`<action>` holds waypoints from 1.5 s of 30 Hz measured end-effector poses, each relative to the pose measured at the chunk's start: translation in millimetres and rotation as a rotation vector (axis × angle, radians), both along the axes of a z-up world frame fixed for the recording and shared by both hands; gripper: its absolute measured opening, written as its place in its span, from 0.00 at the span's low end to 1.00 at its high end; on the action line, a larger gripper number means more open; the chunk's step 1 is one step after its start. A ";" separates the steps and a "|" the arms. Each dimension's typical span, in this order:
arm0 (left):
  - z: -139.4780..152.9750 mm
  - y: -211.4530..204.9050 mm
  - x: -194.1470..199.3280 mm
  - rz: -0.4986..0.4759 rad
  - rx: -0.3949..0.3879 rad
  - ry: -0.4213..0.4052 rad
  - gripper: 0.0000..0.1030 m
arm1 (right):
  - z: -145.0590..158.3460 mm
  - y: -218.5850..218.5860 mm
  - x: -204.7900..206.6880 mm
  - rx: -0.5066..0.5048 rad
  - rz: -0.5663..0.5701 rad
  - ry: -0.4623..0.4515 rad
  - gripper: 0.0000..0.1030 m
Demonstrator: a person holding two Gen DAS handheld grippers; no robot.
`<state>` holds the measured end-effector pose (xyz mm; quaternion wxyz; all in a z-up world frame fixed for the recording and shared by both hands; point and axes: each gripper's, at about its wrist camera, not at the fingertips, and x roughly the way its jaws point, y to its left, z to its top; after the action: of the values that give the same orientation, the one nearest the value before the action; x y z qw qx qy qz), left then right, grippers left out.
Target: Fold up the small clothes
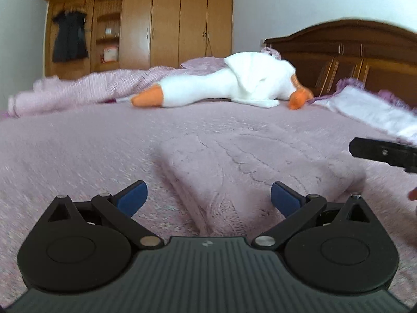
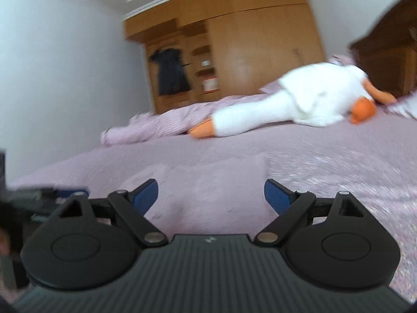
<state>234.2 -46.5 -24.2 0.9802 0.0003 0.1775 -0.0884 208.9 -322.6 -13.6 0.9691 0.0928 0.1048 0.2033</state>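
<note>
Seemed nearly finished: pink garment (image 1: 250,164) lying folded on the bed (image 1: 78,151) just ahead of left claw (image 1: 208,199) and right claw (image 2: 211,194), both spread apart and empty (plush goose (image 1: 229,83), wooden wardrobe (image 1: 166,20) beyond), perhaps only tidying left
</note>
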 end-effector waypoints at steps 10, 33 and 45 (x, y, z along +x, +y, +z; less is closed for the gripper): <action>-1.5 -2.3 -8.6 -0.025 0.003 -0.024 1.00 | -5.2 6.3 -4.3 -0.031 -0.005 -0.013 0.88; -3.6 -0.3 -7.2 -0.034 0.003 -0.008 1.00 | -5.3 9.8 -6.8 -0.056 -0.008 -0.011 0.88; -4.0 -2.8 -5.6 -0.036 0.015 0.002 1.00 | -4.9 10.6 -6.5 -0.064 -0.008 -0.005 0.88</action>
<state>228.6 -49.4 -28.1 0.9782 0.0109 0.1792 -0.1048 202.3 -312.0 -18.5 0.9726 0.0617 0.1083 0.1962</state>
